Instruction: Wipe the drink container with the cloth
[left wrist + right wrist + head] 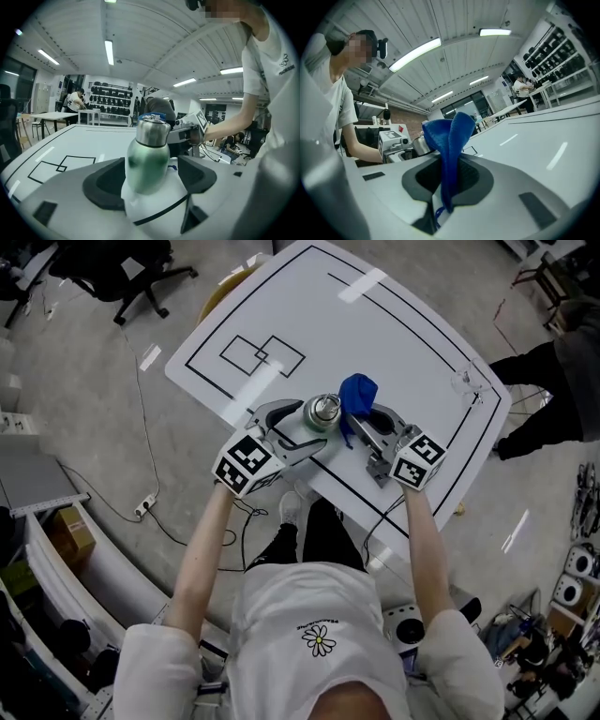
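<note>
Left gripper view alone shows the bottle (147, 157) green.

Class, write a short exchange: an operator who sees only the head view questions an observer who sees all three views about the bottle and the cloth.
Operator: Is the left gripper clamping the bottle?
Observer: No. The left gripper view shows the green bottle standing between its fingers, with a gap on one side.
Operator: Does the right gripper hold the cloth?
Observer: Yes. The right gripper view shows that gripper's fingers shut on the blue cloth.
</note>
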The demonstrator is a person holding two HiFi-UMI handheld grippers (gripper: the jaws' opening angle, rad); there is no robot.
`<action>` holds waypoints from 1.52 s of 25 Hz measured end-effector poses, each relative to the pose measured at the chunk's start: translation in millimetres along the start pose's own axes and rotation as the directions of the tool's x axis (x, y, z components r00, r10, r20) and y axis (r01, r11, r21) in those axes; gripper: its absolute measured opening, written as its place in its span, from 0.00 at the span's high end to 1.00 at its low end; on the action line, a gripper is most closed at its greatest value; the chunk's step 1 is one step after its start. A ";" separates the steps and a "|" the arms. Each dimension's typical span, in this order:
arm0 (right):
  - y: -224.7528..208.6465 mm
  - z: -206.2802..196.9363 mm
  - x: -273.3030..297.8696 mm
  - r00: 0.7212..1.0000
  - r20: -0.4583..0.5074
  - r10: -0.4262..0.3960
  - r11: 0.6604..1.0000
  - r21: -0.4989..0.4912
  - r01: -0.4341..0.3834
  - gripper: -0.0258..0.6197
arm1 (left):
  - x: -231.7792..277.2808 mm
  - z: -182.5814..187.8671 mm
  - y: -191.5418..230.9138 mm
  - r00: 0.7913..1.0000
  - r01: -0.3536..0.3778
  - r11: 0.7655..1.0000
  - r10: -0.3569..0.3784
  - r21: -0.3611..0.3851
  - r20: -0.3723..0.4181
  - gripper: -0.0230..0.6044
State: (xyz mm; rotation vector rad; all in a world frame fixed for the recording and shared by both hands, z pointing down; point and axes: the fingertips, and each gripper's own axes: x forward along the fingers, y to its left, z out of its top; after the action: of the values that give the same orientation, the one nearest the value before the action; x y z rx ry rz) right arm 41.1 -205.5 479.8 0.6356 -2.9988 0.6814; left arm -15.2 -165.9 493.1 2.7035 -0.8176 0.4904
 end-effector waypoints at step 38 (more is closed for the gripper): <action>85.9 -47.6 -0.5 0.995 -0.100 0.006 0.993 -0.118 -0.018 0.89 | -5.1 -22.4 18.6 0.972 0.189 0.978 -0.173 0.089 -0.159 0.40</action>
State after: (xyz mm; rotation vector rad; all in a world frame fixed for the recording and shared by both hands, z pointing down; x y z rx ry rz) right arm 4.2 -114.8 487.3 0.5611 -2.9260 0.5135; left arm -35.2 -170.4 514.4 2.7594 -0.5128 0.7009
